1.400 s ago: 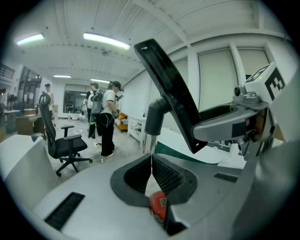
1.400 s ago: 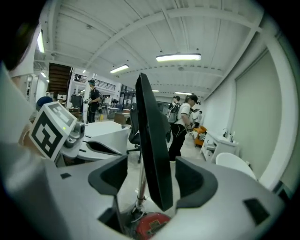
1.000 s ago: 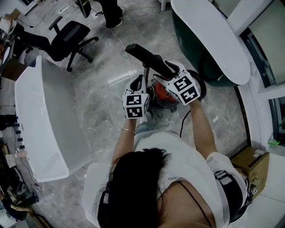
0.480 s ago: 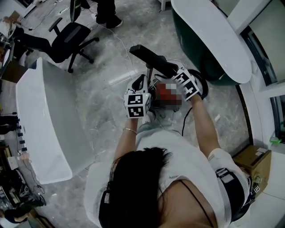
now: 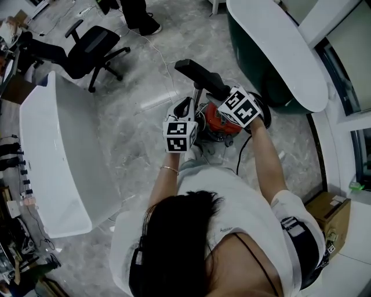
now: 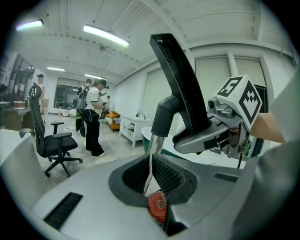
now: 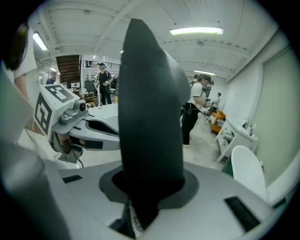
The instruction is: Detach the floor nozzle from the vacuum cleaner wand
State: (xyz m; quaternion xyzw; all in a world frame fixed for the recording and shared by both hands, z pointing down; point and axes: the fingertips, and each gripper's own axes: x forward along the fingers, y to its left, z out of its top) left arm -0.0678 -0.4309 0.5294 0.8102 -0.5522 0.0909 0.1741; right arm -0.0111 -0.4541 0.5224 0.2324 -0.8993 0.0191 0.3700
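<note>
The vacuum's black floor nozzle (image 5: 200,76) sticks up at a slant above the red vacuum body (image 5: 219,123). A grey elbow (image 6: 161,117) joins the nozzle (image 6: 178,79) to the thin metal wand (image 6: 153,154). My left gripper (image 5: 186,109) is shut on that wand just below the elbow, and the wand runs down between its jaws (image 6: 151,176). My right gripper (image 5: 219,94) has just been closing, and its jaws (image 7: 145,197) now press on the nozzle (image 7: 150,126), which fills the gap between them. The two grippers face each other across the wand.
A black office chair (image 5: 93,46) stands on the marble floor at upper left. A long white curved counter (image 5: 58,156) runs down the left. A white oval tabletop (image 5: 272,46) on a dark green base is at upper right. A cardboard box (image 5: 327,214) sits lower right. A person's legs (image 5: 136,14) show at top.
My right gripper has come down onto the black nozzle and its jaws have closed on it. The left gripper has stayed shut on the wand in the same place.
</note>
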